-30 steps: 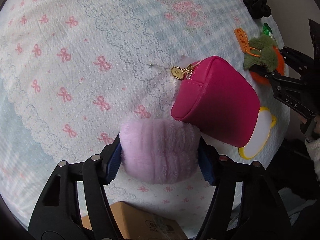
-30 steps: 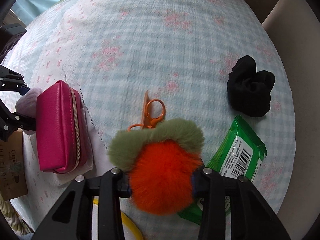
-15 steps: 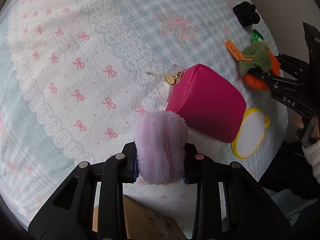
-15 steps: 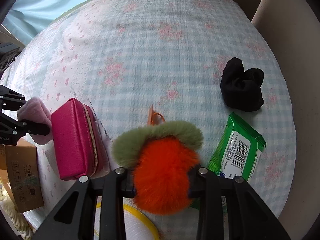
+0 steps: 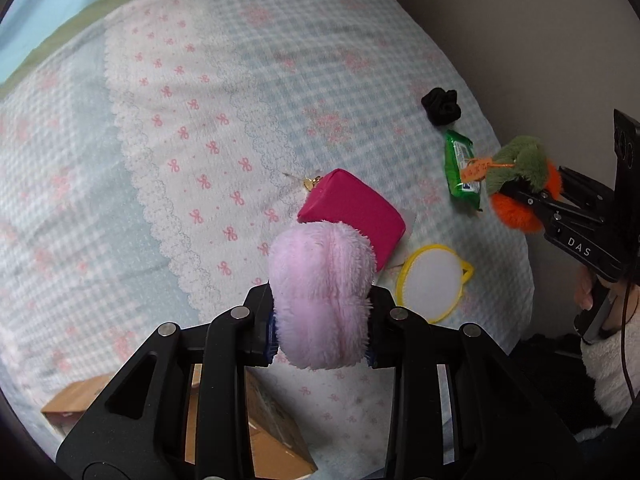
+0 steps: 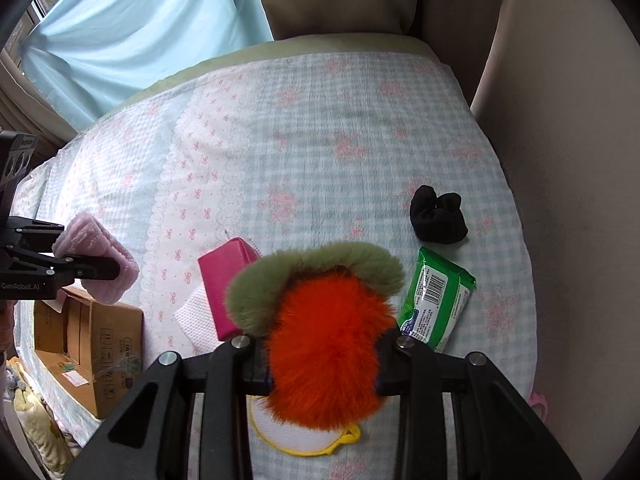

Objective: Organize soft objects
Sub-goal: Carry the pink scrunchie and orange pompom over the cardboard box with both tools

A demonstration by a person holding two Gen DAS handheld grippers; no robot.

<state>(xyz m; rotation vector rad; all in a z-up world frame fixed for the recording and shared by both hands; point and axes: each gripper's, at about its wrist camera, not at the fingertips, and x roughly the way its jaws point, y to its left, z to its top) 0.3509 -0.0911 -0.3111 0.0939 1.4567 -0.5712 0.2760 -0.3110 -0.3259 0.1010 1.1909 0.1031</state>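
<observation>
Left wrist view: left gripper [image 5: 322,330] is squeezing the pink plush pad [image 5: 322,292]; right gripper [image 6: 324,364] is pinching the orange pom-pom [image 6: 326,340].
Both are hanging above the bedspread [image 5: 168,184]; compressible fluff is risking slipping free before reaching the cardboard box [image 6: 92,344].

left tool [image 5: 322,334] clamped, right tool [image 6: 324,364] clamped, both pointing steeply down

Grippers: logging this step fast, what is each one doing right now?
Left gripper: closed on the pink fluffy pad, lifted off the bed.
Right gripper: closed on the orange and green pom-pom, also lifted.
</observation>
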